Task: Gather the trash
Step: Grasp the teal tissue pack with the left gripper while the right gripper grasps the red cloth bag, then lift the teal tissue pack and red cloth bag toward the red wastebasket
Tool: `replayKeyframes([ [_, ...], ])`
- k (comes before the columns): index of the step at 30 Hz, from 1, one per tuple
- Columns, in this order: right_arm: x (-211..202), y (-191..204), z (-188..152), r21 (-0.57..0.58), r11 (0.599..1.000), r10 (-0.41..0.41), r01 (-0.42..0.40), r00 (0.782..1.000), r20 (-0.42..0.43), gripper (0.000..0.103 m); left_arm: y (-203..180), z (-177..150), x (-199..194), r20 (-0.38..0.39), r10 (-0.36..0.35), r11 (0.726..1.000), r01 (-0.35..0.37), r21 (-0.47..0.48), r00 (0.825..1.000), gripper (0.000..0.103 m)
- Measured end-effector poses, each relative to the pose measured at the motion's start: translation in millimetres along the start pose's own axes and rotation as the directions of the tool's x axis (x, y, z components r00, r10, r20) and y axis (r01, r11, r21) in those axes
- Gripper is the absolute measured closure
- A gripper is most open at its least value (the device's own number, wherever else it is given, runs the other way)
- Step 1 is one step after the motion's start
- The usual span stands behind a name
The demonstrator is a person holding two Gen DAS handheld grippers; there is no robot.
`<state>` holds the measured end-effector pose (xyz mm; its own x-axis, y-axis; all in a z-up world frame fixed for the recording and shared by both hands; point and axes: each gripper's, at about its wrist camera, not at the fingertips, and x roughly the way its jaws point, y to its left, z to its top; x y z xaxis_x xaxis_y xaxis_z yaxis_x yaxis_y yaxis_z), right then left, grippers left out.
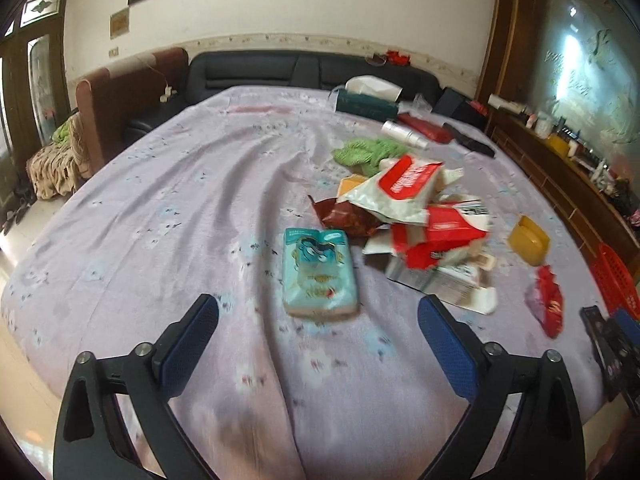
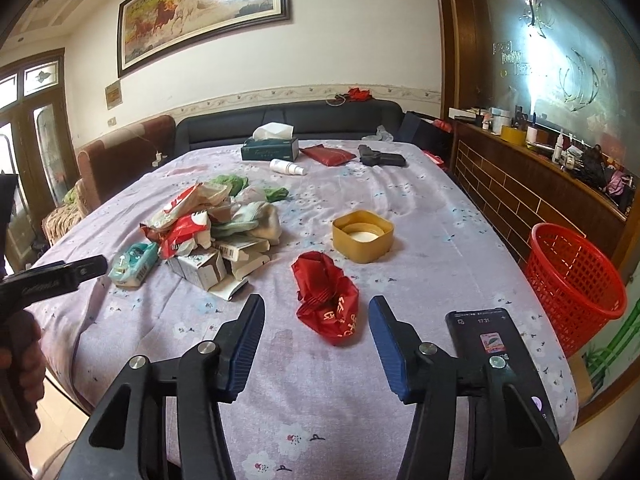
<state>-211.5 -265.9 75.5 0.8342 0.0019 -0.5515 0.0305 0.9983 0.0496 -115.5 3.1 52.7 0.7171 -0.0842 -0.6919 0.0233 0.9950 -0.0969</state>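
A pile of crumpled wrappers and flattened boxes [image 1: 432, 232] lies on the lilac bed sheet [image 1: 160, 220]; it also shows in the right wrist view [image 2: 208, 236]. A teal tissue pack [image 1: 318, 272] lies just ahead of my open, empty left gripper [image 1: 318, 320]. A crumpled red wrapper [image 2: 328, 300] lies between the fingers of my open, empty right gripper [image 2: 316, 316], just beyond the tips. A yellow square lid [image 2: 363, 236] sits further back. The left gripper [image 2: 80, 270] also shows at the left of the right wrist view.
A red mesh basket [image 2: 572, 284] stands off the bed's right edge. A phone [image 2: 492, 344] lies by my right finger. A tissue box [image 2: 270, 148], white bottle [image 2: 286, 167], red pouch [image 2: 328, 155] and black case [image 2: 380, 158] lie near the headboard. A wooden counter [image 2: 532, 184] runs along the right.
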Motion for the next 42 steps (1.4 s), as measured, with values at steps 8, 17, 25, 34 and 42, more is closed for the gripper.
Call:
replayKeyframes([
  [8, 1.9, -16.8, 9.6, 0.048, 0.998, 0.047, -0.047, 0.999, 0.000, 0.045, 0.9, 20.1, 52.7, -0.123, 0.010, 1.000, -0.008, 0.016, 0.992, 0.017],
  [17, 28.3, -30.8, 12.1, 0.082, 0.991, 0.118, -0.109, 0.988, -0.102, 0.041, -10.9, 22.2, 84.1, -0.170, 0.080, 0.993, -0.063, 0.103, 0.982, 0.048],
  [25, 61.9, -28.3, 20.4, 0.057, 0.989, 0.142, -0.134, 0.973, -0.182, 0.029, -6.0, 19.7, 66.7, -0.135, 0.030, 0.997, -0.020, 0.077, 0.990, 0.065],
  [34, 102.7, -29.2, 17.3, 0.064, 0.990, 0.139, -0.126, 0.951, -0.276, 0.030, -4.4, 12.1, 13.0, -0.006, -0.021, 0.998, 0.021, 0.057, 1.000, 0.065],
  [42, 100.0, -27.6, 9.8, 0.085, 0.988, 0.145, -0.127, 0.956, -0.255, 0.080, -33.5, 13.2, -11.4, 0.070, -0.084, 0.990, 0.076, 0.120, 0.994, 0.065],
])
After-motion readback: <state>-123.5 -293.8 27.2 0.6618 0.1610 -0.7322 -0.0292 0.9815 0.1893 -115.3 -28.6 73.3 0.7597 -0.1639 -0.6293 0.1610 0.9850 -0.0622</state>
